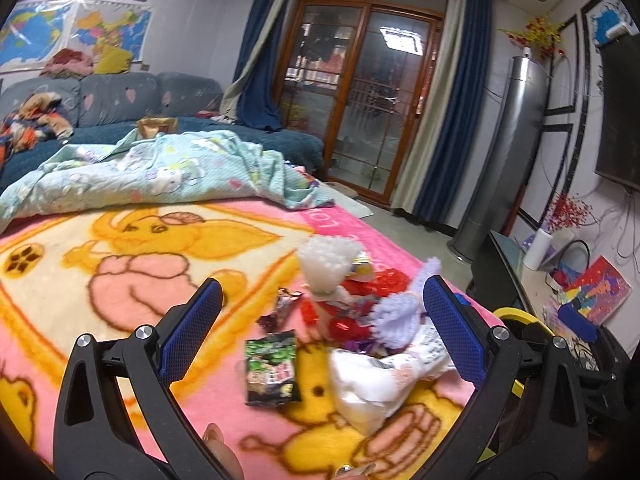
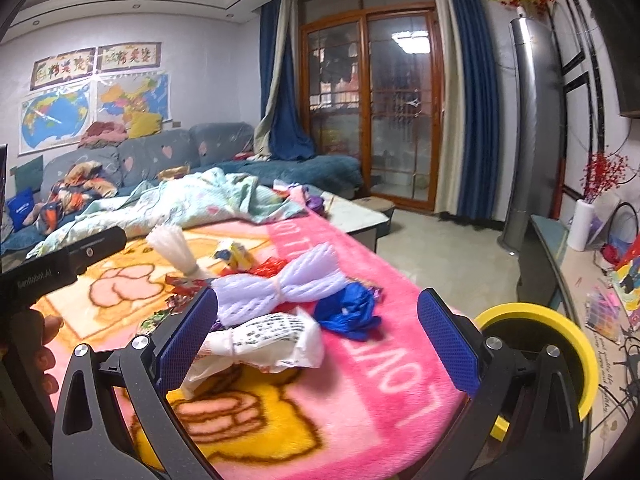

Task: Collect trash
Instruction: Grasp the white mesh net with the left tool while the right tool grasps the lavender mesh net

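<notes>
Trash lies on a pink cartoon blanket (image 1: 80, 280). In the left wrist view I see a dark snack wrapper (image 1: 272, 368), a white plastic bag (image 1: 372, 384), a purple foam net (image 1: 400, 312), a white foam net (image 1: 326, 264) and red wrappers (image 1: 352, 324). My left gripper (image 1: 320, 336) is open above them, holding nothing. In the right wrist view my right gripper (image 2: 320, 332) is open over the white bag (image 2: 264, 340), with the purple net (image 2: 280, 284) and a blue bag (image 2: 348, 312) just beyond. A yellow-rimmed bin (image 2: 556, 344) stands at the right.
A crumpled light-blue quilt (image 1: 160, 172) lies at the blanket's far side, with a blue sofa (image 1: 120, 100) behind. The bin's yellow rim also shows in the left wrist view (image 1: 516, 316). A cluttered TV cabinet (image 2: 592, 288) runs along the right wall. The left gripper's body (image 2: 60, 264) shows at the left.
</notes>
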{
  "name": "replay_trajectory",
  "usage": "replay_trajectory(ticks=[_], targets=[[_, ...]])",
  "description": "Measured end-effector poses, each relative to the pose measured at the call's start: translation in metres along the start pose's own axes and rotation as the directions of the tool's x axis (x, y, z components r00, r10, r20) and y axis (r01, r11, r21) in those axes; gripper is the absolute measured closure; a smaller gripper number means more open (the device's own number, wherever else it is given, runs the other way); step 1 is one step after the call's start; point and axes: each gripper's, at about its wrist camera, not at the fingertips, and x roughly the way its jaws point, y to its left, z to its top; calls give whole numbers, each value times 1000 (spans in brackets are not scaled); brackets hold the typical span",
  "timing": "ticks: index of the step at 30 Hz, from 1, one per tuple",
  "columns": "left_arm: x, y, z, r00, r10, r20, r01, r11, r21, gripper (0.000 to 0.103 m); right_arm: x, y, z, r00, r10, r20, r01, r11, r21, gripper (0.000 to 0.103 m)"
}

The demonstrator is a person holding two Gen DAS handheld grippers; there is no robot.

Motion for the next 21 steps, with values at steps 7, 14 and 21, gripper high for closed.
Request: replay_trajectory(ticks=[7,14,21], targets=[[11,22,9,999,-30,-29,28,998,-50,11,27,0,12,999,24,-32,-23,999,22,6],[31,16,23,994,-86,-62,85,996,-21,11,73,-20,41,997,11,-77,-6,997,74,6],[60,6,30,987,-111,-119,111,994,-6,13,124,-33,53,979,44,-199,-27,995,91,17]])
